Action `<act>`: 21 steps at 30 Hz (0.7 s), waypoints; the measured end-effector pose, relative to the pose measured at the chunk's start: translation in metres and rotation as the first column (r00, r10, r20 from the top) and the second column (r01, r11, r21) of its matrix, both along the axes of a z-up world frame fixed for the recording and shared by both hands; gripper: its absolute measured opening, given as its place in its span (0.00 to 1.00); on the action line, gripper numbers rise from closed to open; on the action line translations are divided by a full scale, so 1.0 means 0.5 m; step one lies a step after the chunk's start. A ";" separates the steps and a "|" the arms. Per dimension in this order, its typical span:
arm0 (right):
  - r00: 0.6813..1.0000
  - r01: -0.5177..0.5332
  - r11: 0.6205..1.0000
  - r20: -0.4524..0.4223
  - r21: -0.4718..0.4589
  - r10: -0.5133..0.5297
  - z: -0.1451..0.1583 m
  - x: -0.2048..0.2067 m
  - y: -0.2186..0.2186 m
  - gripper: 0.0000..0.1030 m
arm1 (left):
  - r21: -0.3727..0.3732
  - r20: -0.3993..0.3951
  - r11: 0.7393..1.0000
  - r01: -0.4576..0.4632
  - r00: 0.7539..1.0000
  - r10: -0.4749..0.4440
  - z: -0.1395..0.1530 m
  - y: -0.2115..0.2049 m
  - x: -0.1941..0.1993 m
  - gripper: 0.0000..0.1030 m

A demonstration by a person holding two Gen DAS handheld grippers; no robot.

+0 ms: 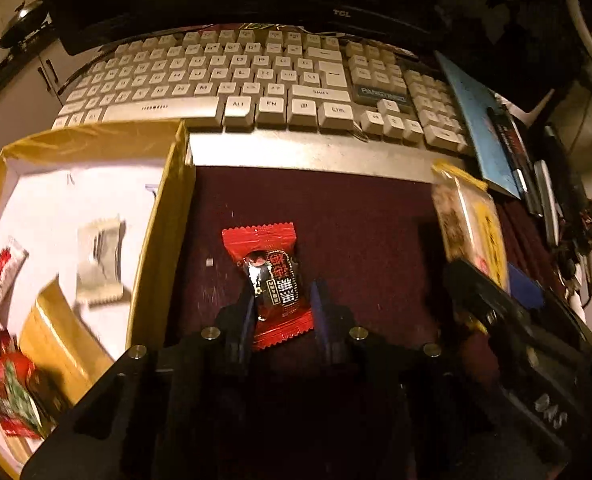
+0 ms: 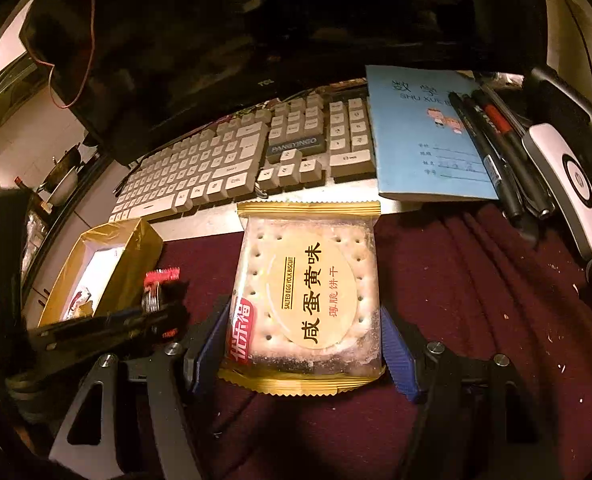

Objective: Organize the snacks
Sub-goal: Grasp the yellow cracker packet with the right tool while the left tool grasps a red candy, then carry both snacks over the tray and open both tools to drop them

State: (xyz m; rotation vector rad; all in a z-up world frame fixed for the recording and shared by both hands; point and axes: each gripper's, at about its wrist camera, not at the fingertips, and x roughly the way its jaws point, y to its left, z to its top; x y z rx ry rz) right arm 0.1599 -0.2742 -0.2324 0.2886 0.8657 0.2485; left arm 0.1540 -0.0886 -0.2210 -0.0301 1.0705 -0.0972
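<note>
Two light, crinkly packets: our left gripper (image 1: 282,300) pinches the candy (image 1: 274,280) mid-body, while our right gripper (image 2: 304,340) spans the brittle biscuit pack (image 2: 308,296) by its edges, unclosed.

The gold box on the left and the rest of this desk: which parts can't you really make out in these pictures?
- Gold box: in the left wrist view its snacks are smeared by blur; the picture's edge cuts its near corner.
- Red candy: the left gripper covers its sides, so contact is unclear.
- Biscuit pack: the right gripper flanks it; whether the pads press it is unclear.
- Monitor: too dark in both views.
</note>
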 end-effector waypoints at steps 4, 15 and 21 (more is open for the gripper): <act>0.999 -0.030 1.000 0.011 0.002 0.030 0.001 0.001 0.012 0.68 | -0.099 0.035 0.995 -0.015 0.999 0.018 0.015 0.028 -0.055 0.23; 0.986 -0.135 0.991 0.100 0.009 0.134 0.056 -0.043 0.089 0.68 | -0.314 0.215 0.944 -0.103 0.961 0.176 0.119 0.215 -0.187 0.23; 0.937 -0.315 0.949 0.166 0.017 0.308 0.121 -0.090 0.229 0.68 | -0.267 0.260 0.940 -0.211 0.924 0.281 0.140 0.318 -0.230 0.23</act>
